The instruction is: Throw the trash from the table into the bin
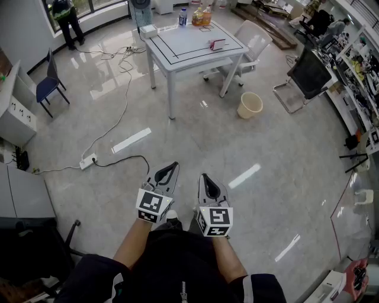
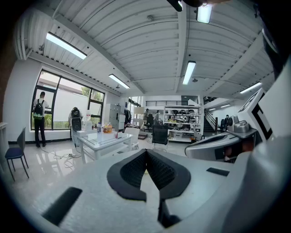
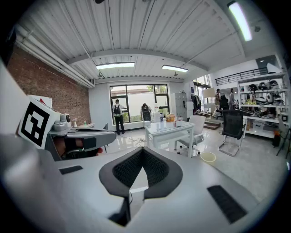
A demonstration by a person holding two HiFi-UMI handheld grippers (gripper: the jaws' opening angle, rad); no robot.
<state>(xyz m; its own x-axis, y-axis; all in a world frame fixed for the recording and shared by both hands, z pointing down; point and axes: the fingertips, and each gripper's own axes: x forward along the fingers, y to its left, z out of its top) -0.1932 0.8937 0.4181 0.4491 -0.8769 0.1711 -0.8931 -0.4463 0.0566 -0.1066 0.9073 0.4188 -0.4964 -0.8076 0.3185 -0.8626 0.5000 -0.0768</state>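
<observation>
We judge the task not yet begun. The table (image 1: 195,50) stands at upper centre of the head view, well apart from us across the floor (image 1: 195,136). The bin (image 1: 250,105) sits on the floor just below and right of the table, apart from its legs.

At lower centre, the left gripper (image 1: 173,167) and right gripper (image 1: 205,177) are side by side. Both are clenched on nothing: each gripper view shows the pads meeting with nothing between them.

The candidate trash is all on the tabletop. It is a white box (image 1: 148,31) at the left corner, bottles (image 1: 200,16) at the far edge and a small red-and-white item (image 1: 217,44) near the right edge. We cannot tell from here which of these counts as trash.

Hazards, in our judgement:
- A cable (image 1: 121,112) trails from the power strip (image 1: 87,161) at left centre up toward the table. An approach from that side risks a snag or a trip.
- The bin looks light and stands unbraced, so a careless throw could miss it or tip it.
- The bottles may not be trash, and clearing them by mistake is possible.
- Clenched jaws must open before any grasp.

Count:
- Table: one.
- Bin: one.
- Grippers: two.
- Box: one.
- Red-and-white item: one.
- Bottles: about three, too small for certainty.
- Power strip: one.
</observation>
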